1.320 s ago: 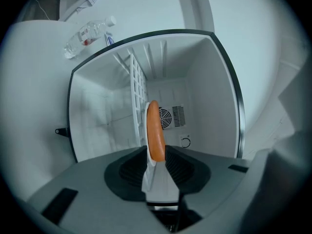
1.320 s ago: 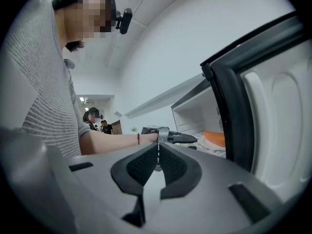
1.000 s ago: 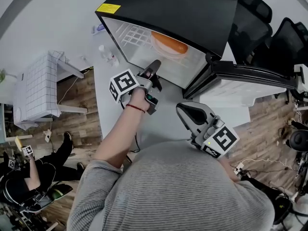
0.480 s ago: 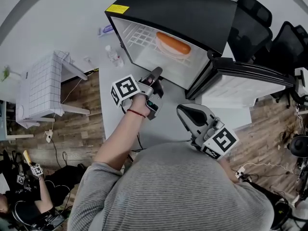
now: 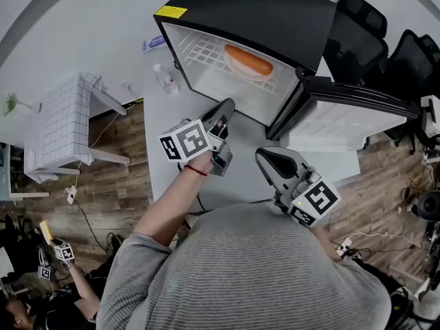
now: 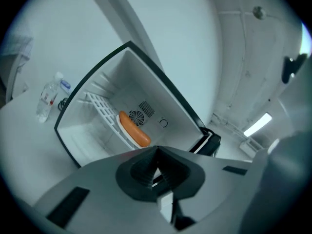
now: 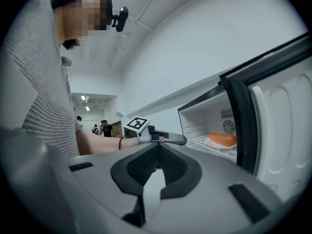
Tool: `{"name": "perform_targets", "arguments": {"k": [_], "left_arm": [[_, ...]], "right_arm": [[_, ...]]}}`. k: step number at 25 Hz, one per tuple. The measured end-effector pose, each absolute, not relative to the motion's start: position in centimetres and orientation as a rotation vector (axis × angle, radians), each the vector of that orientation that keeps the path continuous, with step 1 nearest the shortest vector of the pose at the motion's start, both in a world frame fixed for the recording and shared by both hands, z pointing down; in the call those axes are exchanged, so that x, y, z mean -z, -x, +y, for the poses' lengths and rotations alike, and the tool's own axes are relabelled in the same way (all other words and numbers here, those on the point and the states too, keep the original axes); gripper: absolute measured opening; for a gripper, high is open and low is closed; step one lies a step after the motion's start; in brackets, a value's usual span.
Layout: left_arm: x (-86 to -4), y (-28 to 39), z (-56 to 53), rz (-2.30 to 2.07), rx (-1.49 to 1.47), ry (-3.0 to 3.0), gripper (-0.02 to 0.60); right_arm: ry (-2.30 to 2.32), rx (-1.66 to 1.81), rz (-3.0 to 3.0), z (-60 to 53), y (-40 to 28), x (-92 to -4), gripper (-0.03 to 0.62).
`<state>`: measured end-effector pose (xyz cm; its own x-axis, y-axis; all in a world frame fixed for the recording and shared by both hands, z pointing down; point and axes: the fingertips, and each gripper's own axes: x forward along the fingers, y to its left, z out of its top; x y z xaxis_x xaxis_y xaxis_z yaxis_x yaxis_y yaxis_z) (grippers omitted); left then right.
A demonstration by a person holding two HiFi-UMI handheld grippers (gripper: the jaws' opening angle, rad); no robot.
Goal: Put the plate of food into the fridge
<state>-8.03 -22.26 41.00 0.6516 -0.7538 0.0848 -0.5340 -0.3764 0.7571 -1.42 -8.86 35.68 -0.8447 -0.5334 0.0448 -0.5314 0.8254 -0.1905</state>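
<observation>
The small black fridge (image 5: pixel 275 9) stands open on the table, its door (image 5: pixel 357 108) swung out to the right. On its wire shelf rests a white plate (image 5: pixel 237 65) bearing an orange sausage (image 5: pixel 247 59); plate (image 6: pixel 122 131) and sausage (image 6: pixel 135 129) also show in the left gripper view, and the sausage (image 7: pixel 223 139) in the right gripper view. My left gripper (image 5: pixel 225 106) hovers just in front of the fridge opening, shut and empty. My right gripper (image 5: pixel 264 156) is held lower, near the door's edge, also shut and empty. The right gripper view catches the left gripper (image 7: pixel 170 139) from the side.
A water bottle (image 5: pixel 165 81) stands on the pale table (image 5: pixel 165 150) left of the fridge. A white gridded stand (image 5: pixel 58 119) sits on the floor at left, black chairs (image 5: pixel 364 19) behind the fridge. Another person (image 5: pixel 48 287) crouches at the lower left.
My left gripper has drawn back from the fridge opening and rolled, so its marker cube now faces up. The right gripper has stayed put.
</observation>
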Motion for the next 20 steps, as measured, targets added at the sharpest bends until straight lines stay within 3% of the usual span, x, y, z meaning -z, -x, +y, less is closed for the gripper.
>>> {"name": "perform_targets", "arguments": {"k": [12,20], "left_arm": [[-41.0,9.3,-12.8,-1.096,-0.032,-2.635,0.011],[-41.8,11.3,-7.9,-1.068,-0.046,-2.658,0.011]], "right_arm": [[0.914,0.327,2.984,-8.4,1.8,-37.4,0.015],[0.917,0.331,2.989,-7.1,3.7,-38.3,0.015]]}}
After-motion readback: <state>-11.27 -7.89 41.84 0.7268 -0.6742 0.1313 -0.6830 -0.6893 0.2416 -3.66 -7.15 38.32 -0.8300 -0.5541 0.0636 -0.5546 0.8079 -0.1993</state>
